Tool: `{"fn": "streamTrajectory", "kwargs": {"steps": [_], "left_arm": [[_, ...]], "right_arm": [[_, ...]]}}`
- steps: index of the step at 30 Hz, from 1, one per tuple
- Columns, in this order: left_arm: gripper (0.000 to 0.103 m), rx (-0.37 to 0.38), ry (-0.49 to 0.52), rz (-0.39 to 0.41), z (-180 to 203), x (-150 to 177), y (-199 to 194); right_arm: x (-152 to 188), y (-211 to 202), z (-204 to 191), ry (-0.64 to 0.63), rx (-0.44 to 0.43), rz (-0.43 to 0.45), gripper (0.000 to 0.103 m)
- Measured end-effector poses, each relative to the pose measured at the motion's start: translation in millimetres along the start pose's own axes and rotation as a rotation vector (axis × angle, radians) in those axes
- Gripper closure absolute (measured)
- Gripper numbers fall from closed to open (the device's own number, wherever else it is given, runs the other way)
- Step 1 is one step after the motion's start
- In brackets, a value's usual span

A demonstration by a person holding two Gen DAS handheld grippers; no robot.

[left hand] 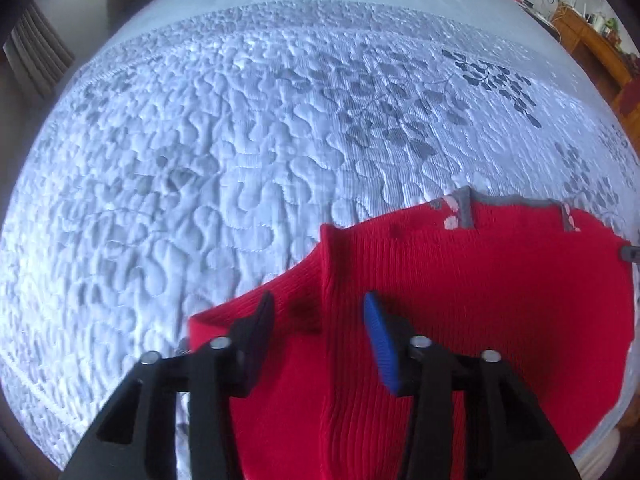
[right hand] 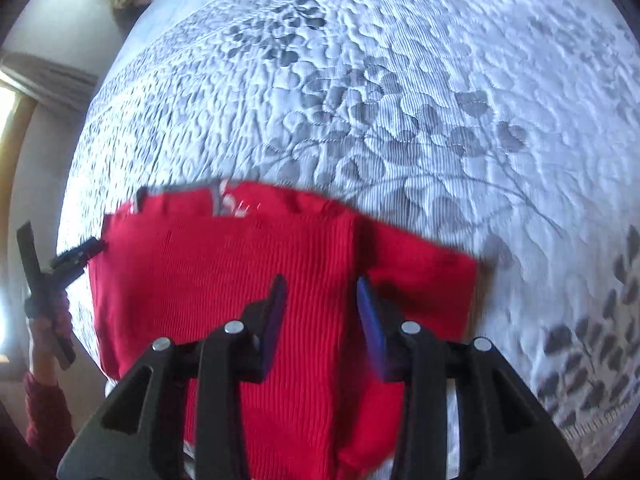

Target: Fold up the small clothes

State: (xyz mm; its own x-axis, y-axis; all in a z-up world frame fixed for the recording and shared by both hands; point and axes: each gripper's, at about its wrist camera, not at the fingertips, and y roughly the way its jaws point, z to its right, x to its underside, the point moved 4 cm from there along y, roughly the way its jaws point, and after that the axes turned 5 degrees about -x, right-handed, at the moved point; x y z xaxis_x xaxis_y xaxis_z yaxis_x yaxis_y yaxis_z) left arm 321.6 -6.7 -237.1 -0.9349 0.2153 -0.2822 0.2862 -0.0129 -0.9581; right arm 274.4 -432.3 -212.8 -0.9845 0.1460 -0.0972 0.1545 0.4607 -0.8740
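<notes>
Red ribbed knit garment (left hand: 460, 300) with grey trim, lower right of frame on white quilted leaf-print bedspread (left hand: 200, 160), under left claw (left hand: 318, 316) and right claw (right hand: 320, 308), both released, jaws parted.

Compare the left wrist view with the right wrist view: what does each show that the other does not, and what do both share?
Only the left wrist view shows the wooden furniture with cables at far right. Only the right wrist view shows the person's hand in a red sleeve holding the left hand-held gripper, and the wall air conditioner. Both show the red knitted garment with grey collar trim on the quilted bedspread, and an open hand-held gripper above it.
</notes>
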Motion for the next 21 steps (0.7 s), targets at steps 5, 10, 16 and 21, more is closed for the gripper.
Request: {"fn": "streamTrajectory", "kwargs": {"steps": [5, 10, 16, 21], "left_arm": [[0.097, 0.053, -0.011, -0.001, 6, -8, 6], [0.099, 0.048, -0.032, 0.016, 3, -17, 3], [0.099, 0.042, -0.094, 0.187, -10, -28, -30], [0.099, -0.029, -0.099, 0.131, -16, -28, 7]], "right_arm": [[-17, 15, 9, 0.027, -0.042, -0.006, 0.067], [-22, 8, 0, -0.034, -0.038, 0.013, 0.099], [-34, -37, -9, -0.062, -0.101, 0.165, 0.100], [-41, -19, 12, -0.019, -0.029, 0.154, 0.100]]}}
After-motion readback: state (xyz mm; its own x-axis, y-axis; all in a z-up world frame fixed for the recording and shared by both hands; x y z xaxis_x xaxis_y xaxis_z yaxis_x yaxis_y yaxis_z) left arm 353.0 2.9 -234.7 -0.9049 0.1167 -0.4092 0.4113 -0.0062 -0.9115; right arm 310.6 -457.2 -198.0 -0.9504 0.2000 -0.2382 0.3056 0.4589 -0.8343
